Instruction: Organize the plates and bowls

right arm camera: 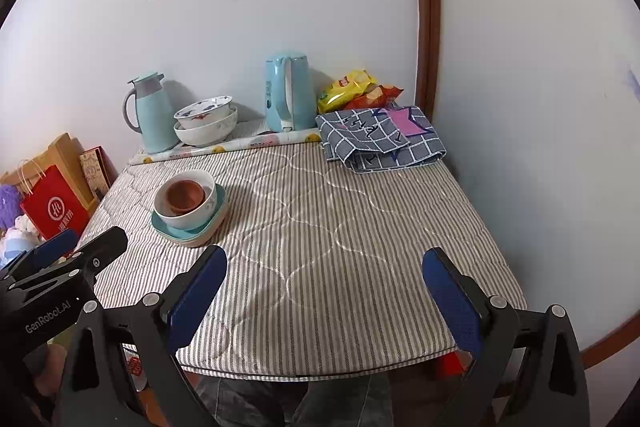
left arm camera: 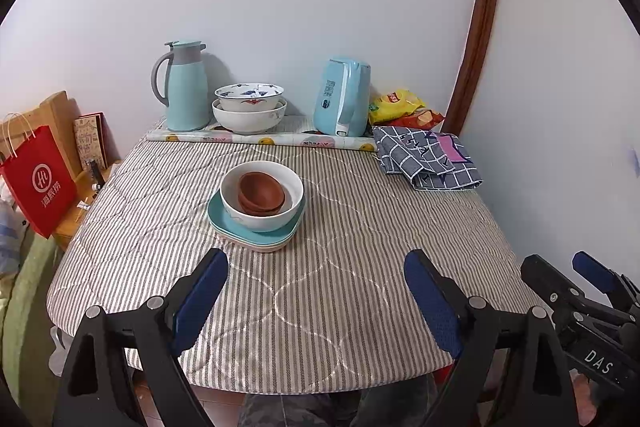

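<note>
A white bowl (left arm camera: 262,201) (right arm camera: 186,205) holding nested brown bowls (left arm camera: 261,194) (right arm camera: 185,196) sits on stacked teal and cream plates (left arm camera: 256,233) (right arm camera: 192,233) in the middle-left of the striped table. Two larger patterned bowls (left arm camera: 249,109) (right arm camera: 206,121) are stacked at the back by the wall. My left gripper (left arm camera: 316,303) hovers open over the near table edge, short of the plates, with nothing between its blue pads. My right gripper (right arm camera: 324,301) is open too and holds nothing, to the right of the stack. Each gripper shows at the edge of the other's view.
At the back stand a teal thermos jug (left arm camera: 185,87), a blue kettle (left arm camera: 342,103), snack bags (left arm camera: 396,105) and a folded checked cloth (left arm camera: 428,159). A red paper bag (left arm camera: 38,183) stands off the table's left side. A wall closes the right side.
</note>
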Tool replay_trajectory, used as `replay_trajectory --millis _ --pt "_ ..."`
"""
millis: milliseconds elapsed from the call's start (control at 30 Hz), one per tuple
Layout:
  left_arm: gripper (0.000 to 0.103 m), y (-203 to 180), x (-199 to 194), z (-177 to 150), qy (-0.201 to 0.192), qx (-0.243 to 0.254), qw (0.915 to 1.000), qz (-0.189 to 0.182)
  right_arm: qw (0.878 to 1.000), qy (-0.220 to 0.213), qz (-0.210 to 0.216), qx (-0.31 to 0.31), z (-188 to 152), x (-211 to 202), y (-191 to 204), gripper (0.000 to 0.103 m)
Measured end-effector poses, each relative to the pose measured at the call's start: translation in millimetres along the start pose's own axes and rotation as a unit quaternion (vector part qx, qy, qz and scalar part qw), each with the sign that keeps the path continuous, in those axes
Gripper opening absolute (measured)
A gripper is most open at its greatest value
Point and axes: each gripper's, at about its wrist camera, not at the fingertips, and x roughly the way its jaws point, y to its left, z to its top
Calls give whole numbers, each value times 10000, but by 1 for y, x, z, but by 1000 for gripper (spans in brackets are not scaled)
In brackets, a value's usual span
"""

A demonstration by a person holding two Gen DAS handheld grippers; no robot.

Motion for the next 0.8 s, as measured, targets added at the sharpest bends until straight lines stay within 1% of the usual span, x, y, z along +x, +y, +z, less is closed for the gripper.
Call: replay_trajectory --millis 800 --pt "90 2 0 0 9 0 10000 0 10000 -18 7 -15 1 -2 6 97"
